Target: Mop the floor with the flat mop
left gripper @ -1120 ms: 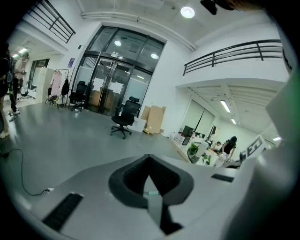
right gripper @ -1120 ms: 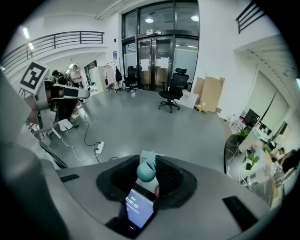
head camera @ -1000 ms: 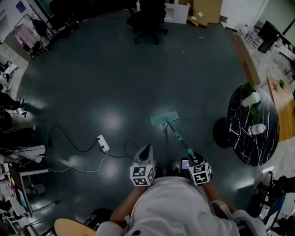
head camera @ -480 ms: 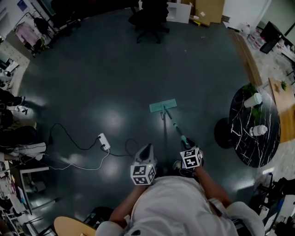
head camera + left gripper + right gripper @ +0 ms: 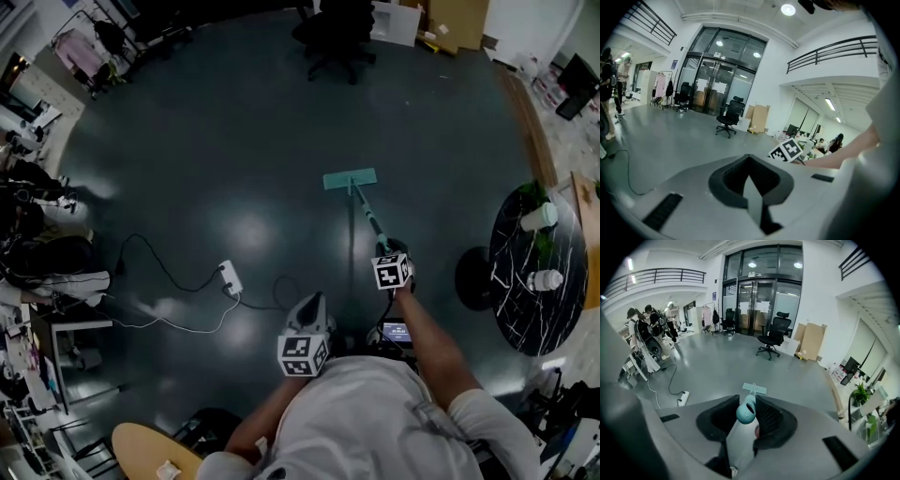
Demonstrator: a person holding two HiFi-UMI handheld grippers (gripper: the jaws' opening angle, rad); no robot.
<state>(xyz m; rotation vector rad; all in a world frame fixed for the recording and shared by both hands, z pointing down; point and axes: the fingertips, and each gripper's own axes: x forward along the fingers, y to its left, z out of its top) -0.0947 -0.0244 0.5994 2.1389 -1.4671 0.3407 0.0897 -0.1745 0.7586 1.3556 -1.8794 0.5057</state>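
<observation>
The flat mop's teal head (image 5: 350,179) lies flat on the dark floor ahead of me, its handle (image 5: 368,214) slanting back to my right gripper (image 5: 391,269). That gripper is shut on the handle; in the right gripper view the teal handle end (image 5: 746,412) sits between the jaws and the mop head (image 5: 754,389) shows beyond it. My left gripper (image 5: 307,334) hangs close to my body, left of the handle, jaws shut with nothing between them (image 5: 752,185). It does not touch the mop.
A white power strip (image 5: 229,277) with black and white cables lies on the floor to the left. A black office chair (image 5: 344,37) stands far ahead. A round black marble table (image 5: 536,267) with cups and a plant is at the right. Clutter and a desk line the left edge.
My right gripper has pushed forward, away from my body, and the mop head has slid farther ahead over the floor. The left gripper stays near my body.
</observation>
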